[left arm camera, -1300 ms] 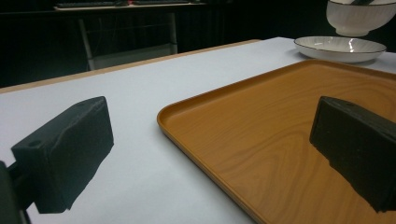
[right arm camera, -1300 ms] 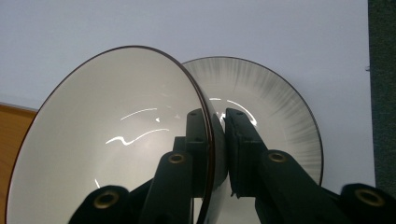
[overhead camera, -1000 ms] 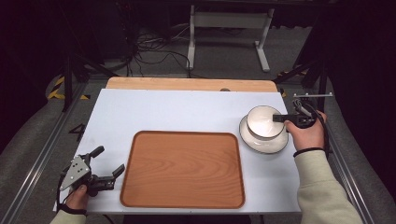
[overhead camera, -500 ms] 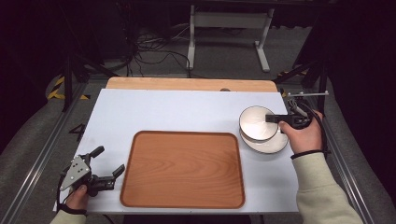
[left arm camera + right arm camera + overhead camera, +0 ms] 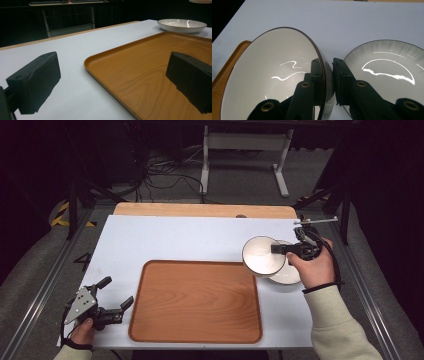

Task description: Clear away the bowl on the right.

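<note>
Two white bowls sit near the right edge of the table (image 5: 200, 235), and the right gripper (image 5: 278, 248) pinches the rim of one of them. In the high view that held bowl (image 5: 261, 256) hangs just off the right edge of the wooden tray (image 5: 195, 302), overlapping the second bowl (image 5: 290, 275), which rests on the white surface beside it. The right gripper view adds what the high view cannot: the jaws clamp the dark-edged rim with one pad inside the bowl (image 5: 274, 75) and one outside, and the bowl seems tilted, though the close angle makes this hard to judge. The second bowl (image 5: 384, 67) lies flat to the right of the jaws there.

At the near left corner of the table, the left gripper (image 5: 114, 295) is held low with its jaws spread wide and nothing between them. The left gripper view looks across the tray (image 5: 155, 75) from its near left corner, with the resting bowl (image 5: 182, 25) beyond the tray's far side.
</note>
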`<state>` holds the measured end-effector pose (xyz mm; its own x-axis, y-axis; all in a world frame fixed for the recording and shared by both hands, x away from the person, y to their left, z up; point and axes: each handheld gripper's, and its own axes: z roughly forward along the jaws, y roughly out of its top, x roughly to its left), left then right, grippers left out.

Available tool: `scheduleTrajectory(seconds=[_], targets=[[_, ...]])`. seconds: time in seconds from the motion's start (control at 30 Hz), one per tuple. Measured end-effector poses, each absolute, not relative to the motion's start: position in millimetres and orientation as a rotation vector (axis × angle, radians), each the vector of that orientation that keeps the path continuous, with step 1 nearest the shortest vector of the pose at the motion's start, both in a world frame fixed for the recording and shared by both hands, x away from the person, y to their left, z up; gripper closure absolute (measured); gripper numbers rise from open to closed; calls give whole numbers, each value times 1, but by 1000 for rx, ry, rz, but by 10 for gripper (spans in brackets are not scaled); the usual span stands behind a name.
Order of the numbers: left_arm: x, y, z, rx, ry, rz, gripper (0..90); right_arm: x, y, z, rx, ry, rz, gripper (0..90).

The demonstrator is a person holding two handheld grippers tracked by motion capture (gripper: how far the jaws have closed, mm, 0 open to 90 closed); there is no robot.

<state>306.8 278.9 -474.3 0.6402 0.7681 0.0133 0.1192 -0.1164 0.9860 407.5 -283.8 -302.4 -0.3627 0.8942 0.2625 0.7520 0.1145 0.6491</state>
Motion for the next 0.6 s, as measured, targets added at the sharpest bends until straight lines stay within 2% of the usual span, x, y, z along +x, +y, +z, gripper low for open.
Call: scheduleTrajectory(seconds=[0.6], targets=[[307,279,-474,1618,745,651,3,403,-230,-305,1594,2316,1147,797]])
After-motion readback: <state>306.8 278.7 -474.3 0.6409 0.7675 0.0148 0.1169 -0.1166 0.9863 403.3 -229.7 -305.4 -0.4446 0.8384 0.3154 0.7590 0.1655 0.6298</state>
